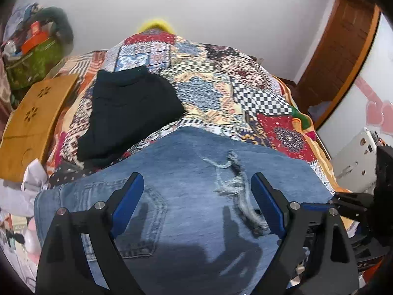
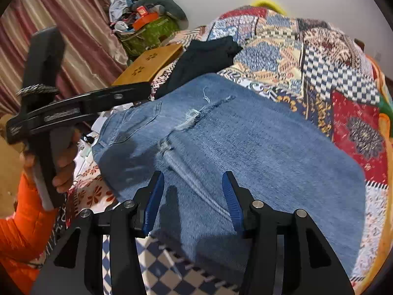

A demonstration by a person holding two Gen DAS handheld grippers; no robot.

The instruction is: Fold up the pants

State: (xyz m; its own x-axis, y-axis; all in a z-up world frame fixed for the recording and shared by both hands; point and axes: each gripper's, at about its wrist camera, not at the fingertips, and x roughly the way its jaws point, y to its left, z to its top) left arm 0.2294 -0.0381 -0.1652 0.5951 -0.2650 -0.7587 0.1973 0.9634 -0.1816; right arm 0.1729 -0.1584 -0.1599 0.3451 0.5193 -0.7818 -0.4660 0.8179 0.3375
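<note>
The jeans [image 2: 245,147] lie folded flat on the patchwork bedspread [image 2: 331,78], long axis running left to right under both tools. The left gripper [image 1: 197,184] hangs wide open over the pocket end, gripping nothing — the right gripper [image 2: 194,183], half open and empty, hovers just above the near edge, seemingly nearer for the next pinch.

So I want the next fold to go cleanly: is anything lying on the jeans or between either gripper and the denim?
Nothing visible does. The blue jeans lie bare on the patchwork bedspread, and the left gripper and right gripper stand open directly above the denim. The folded dark garment sits beyond the jeans, off them.
</note>
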